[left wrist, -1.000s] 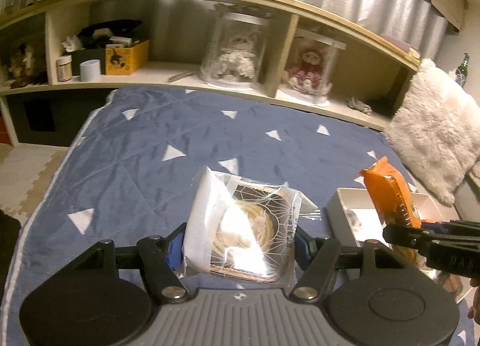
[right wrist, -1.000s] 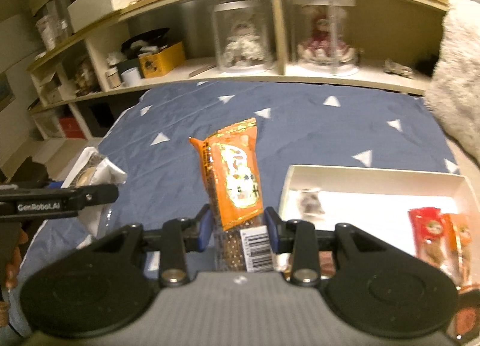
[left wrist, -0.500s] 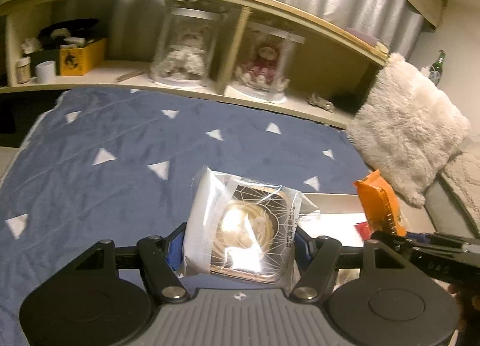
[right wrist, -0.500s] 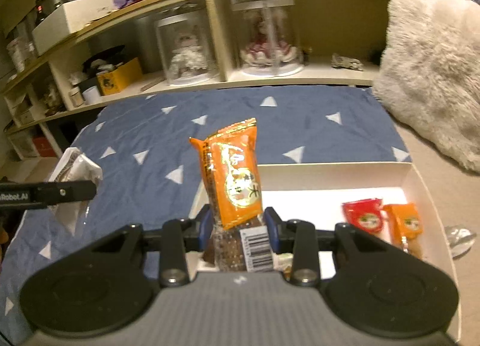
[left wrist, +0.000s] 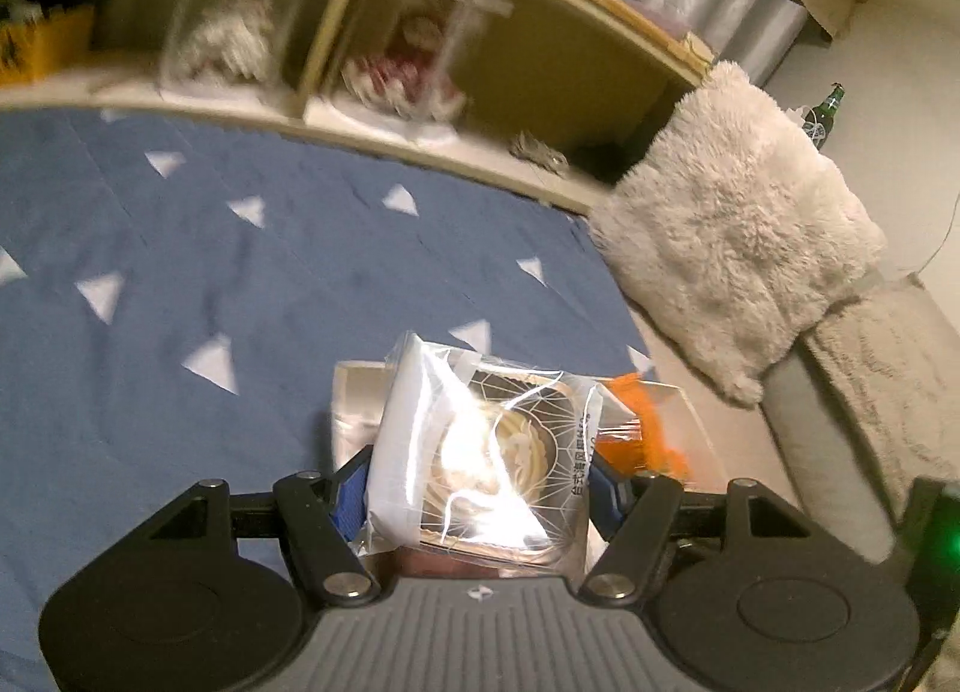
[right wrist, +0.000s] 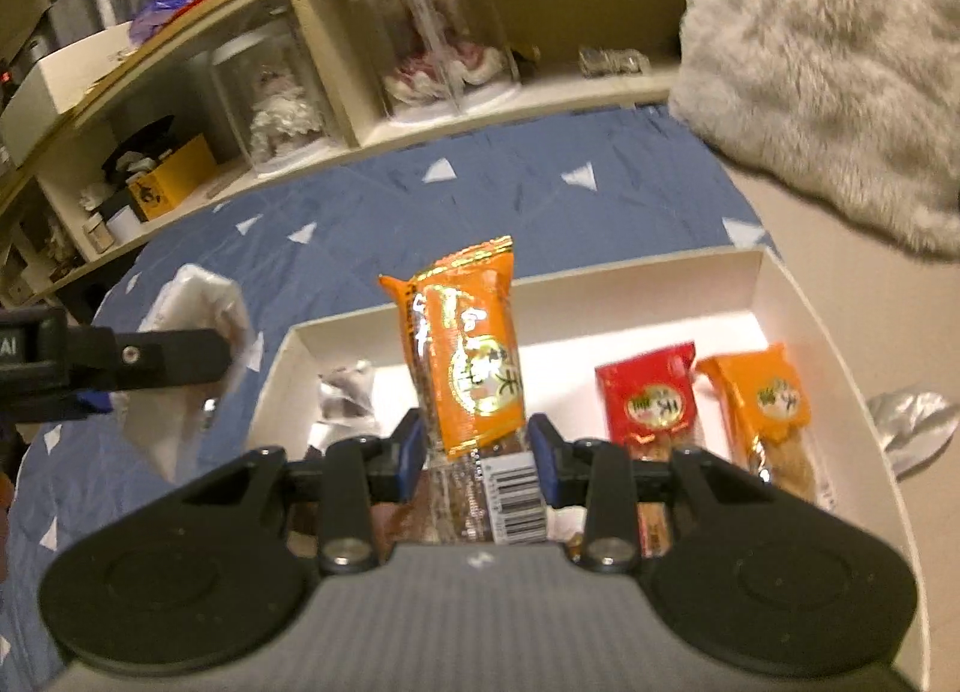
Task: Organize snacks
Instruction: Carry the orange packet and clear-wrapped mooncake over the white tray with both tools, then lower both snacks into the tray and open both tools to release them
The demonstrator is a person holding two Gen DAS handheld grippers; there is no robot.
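Two snacks lie in the white box [right wrist: 798, 296]; both grippers, left [left wrist: 474, 479] clamping a clear-wrapped pastry [left wrist: 480, 452], right [right wrist: 474, 446] an orange bar [right wrist: 468, 350], hover above it, unreleased.

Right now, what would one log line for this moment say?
left gripper: shut on clear-wrapped round pastry | right gripper: shut on orange snack bar | above white cardboard box

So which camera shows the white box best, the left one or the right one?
The right wrist view: the white box shows its walls, floor and the packets lying inside. In the left wrist view only parts of the box peek out behind the clear-wrapped pastry held in the left gripper.
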